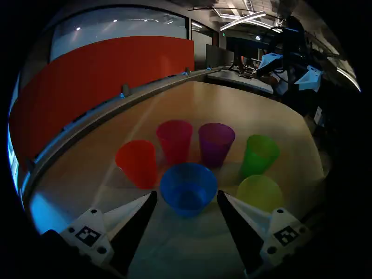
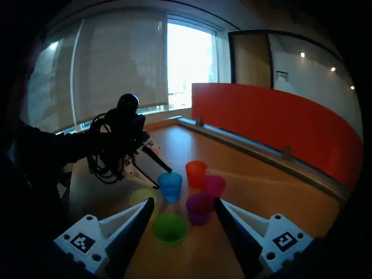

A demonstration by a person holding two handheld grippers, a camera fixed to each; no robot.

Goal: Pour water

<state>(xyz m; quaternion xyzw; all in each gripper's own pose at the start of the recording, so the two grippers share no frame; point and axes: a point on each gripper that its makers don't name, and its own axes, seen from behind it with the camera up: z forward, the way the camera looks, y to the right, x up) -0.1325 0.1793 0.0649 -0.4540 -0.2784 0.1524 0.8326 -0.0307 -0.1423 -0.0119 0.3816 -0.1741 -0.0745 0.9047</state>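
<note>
I read the left gripper (image 1: 186, 192) as open: its jaws are spread, one fingertip on each side of the blue cup (image 1: 188, 204). I cannot tell whether they touch it. The blue cup stands upright on the wooden table (image 1: 209, 102). Behind it stand the orange cup (image 1: 137, 162), pink cup (image 1: 175, 139) and purple cup (image 1: 216, 143). In the left gripper view, the green cup (image 1: 259, 153) and yellow cup (image 1: 259, 193) stand to its right. The right gripper (image 2: 182, 200) is also open and holds nothing. I cannot tell whether any cup contains water.
</note>
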